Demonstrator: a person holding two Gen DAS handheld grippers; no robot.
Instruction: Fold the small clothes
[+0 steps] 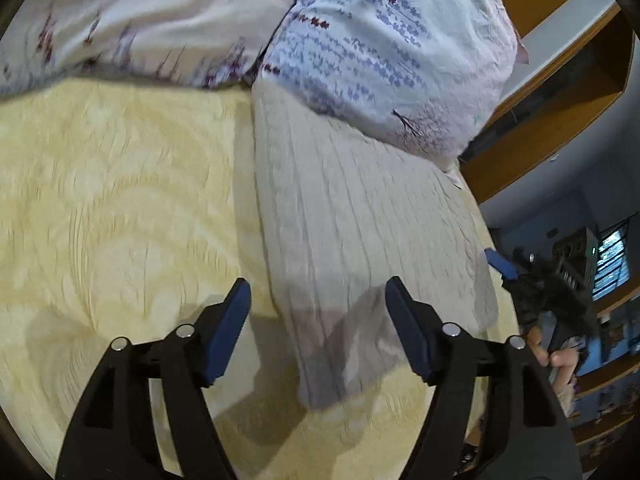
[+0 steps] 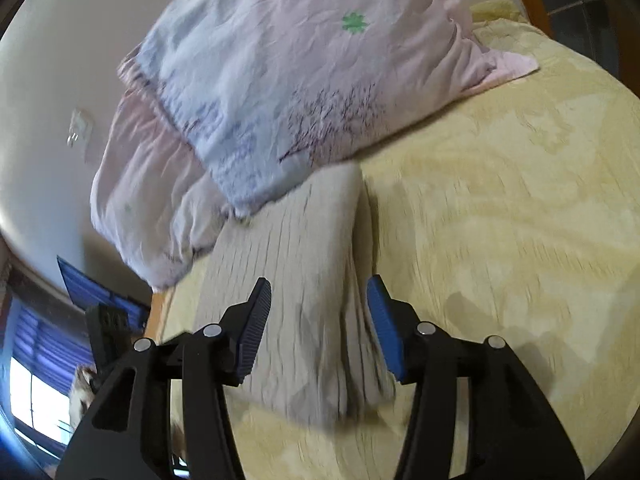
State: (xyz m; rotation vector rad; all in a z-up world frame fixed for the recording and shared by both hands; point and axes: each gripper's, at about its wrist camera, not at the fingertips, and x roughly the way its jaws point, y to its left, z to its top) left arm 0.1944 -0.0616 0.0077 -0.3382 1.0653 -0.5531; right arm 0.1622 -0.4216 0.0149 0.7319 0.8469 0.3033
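Grey ribbed knit garment (image 1: 360,216) lies flat on the yellow bedspread (image 1: 120,200), looks already folded into a long strip. Long axis runs near-to-far: near end close under the grippers, far end tucked against or under the floral pillow (image 1: 400,40); can't tell which.

Left gripper (image 1: 318,332): jaws apart, nothing between the pads, hovering over the near end of the strip. Strip's left long edge sits just inside its left finger, so the cloth lies ahead and slightly right of this gripper.

Right gripper (image 2: 320,330): jaws also apart, not pinching. In the right wrist view the garment (image 2: 304,260) shows a raised lengthwise fold ridge running straight away between the 2 fingers; near end bunched just below the pads. Pads look beside the cloth, not pressing it. Pillow (image 2: 280,92) overlaps the far end here too.

In the left wrist view the right gripper (image 1: 500,266) shows at the strip's right edge, held by a hand (image 1: 560,356).

Judgement: both grippers are at the near end, roughly equally close, 1 per long edge. Next fold likely goes along the long axis, near end carried toward far end, so both must pinch near corners. Risk: the pillow on the far end blocks or drags the cloth. Frames are motion-blurred; fine contact unclear.
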